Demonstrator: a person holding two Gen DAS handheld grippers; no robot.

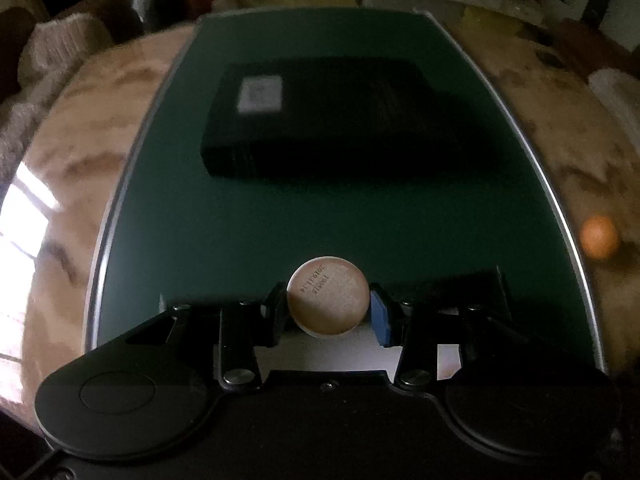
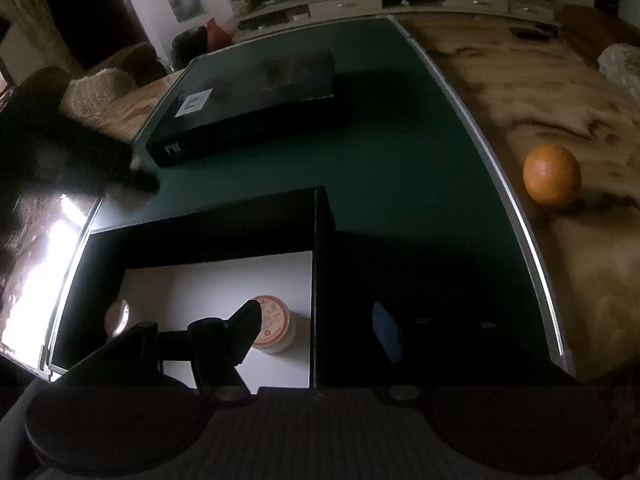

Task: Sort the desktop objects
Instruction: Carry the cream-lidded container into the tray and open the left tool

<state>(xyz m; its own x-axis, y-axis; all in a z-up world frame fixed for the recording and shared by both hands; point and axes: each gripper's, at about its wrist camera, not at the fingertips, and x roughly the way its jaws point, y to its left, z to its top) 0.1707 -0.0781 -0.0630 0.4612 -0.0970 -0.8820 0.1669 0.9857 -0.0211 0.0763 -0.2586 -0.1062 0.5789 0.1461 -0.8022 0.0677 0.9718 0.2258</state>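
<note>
Your left gripper (image 1: 329, 312) has its fingers closed on a small round tan tin with a date stamp printed on its flat face (image 1: 328, 295), pinched by its rim between the black pad on one side and the blue pad on the other, so the step in hand looks like carrying a picked item to its place. Your right gripper (image 2: 316, 330) hangs with its fingers spread wide and nothing between them, straddling the near wall of an open black box with a white floor (image 2: 256, 280). One finger is inside the box, the other outside it. Just beyond the inside fingertip, a round white jar with an orange-printed lid (image 2: 276, 326) sits on the box floor, and that box is probably where the tin belongs. The next move calls for bringing the tin over the opening, lowering it beside the jar, then releasing. Your right gripper may crowd the drop, so clear it first. Ahead of both sets of fingers, a flat black rectangular case with a white label (image 2: 248, 108) lies on the dark green mat (image 2: 400, 168). Off to the right of your right fingers, past the mat's edge, an orange (image 2: 552, 174) rests on the wooden tabletop (image 2: 540, 92), likely unsorted.
</note>
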